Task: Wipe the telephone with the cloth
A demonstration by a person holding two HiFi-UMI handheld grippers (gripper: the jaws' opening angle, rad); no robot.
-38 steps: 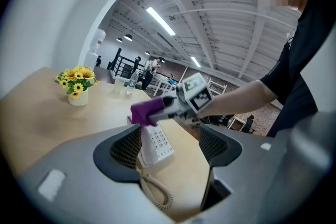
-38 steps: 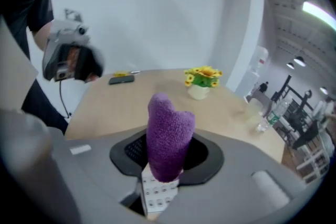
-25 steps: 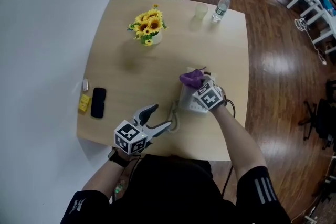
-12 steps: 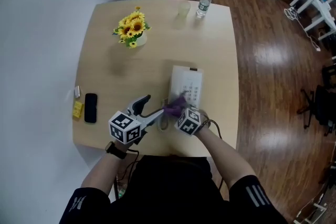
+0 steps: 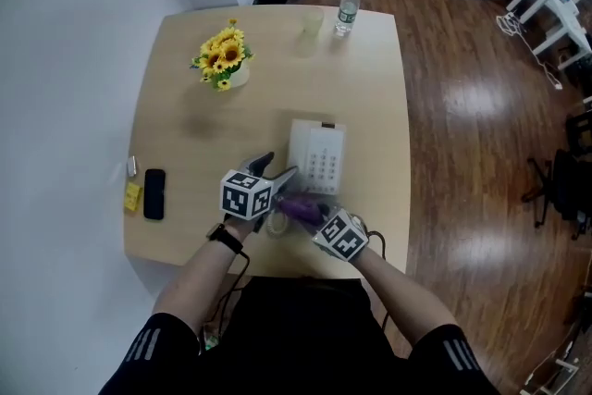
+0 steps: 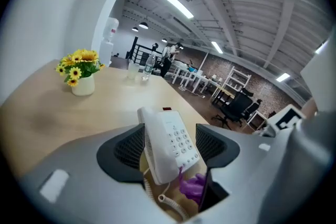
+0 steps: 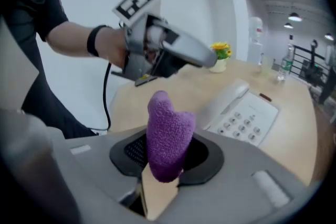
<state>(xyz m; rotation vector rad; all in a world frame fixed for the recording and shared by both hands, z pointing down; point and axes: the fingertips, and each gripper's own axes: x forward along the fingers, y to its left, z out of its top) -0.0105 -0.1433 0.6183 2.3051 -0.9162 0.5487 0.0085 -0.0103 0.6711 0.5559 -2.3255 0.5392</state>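
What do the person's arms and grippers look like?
Left gripper and right gripper: grey, black ribbed pads, a cube with black-and-white square markers. A black cable leaves the left one. Black short sleeves with white stripes; black wrist strap.

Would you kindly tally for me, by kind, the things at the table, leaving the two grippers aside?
Telephone: 1
Purple cloth: 1
Pot of sunflowers: 1
Water bottle: 1
Clear cup: 1
Black mobile phone: 1
Small yellow item: 1
Small pale item: 1
Total: 8
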